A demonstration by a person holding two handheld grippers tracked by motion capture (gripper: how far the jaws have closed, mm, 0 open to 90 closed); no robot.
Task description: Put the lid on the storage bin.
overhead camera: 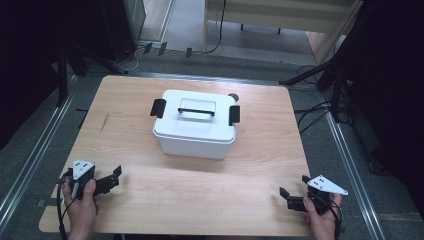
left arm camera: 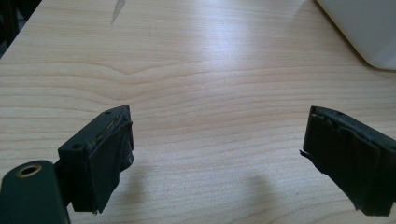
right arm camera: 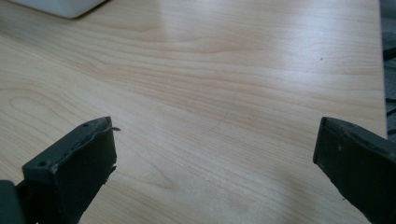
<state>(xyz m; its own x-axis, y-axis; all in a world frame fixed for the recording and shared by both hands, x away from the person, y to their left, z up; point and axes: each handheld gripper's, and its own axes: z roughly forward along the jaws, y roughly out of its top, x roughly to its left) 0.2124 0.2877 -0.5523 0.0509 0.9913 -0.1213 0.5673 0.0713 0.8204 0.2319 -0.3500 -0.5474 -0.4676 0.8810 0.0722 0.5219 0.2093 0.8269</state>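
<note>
A white lidded box [overhead camera: 196,124] with a black handle [overhead camera: 196,111] and two black side latches stands at the middle of the wooden table [overhead camera: 150,200]. My left gripper [overhead camera: 114,176] rests near the table's front left corner, held by a hand, open with nothing between its jaws. My right gripper [overhead camera: 294,188] sits near the front right corner, also open and empty. In the left gripper view a corner of the box [left arm camera: 369,28] shows at the top right beyond my left gripper [left arm camera: 217,154]. In the right gripper view the box [right arm camera: 56,5] shows at the top left beyond my right gripper [right arm camera: 215,168].
A small dark round mark [overhead camera: 233,96] lies on the table just behind the box. Beyond the table are grey floor, metal rails [overhead camera: 30,165], black cables [overhead camera: 312,112] and stand legs on the right, and a light wooden cabinet [overhead camera: 280,15] at the back.
</note>
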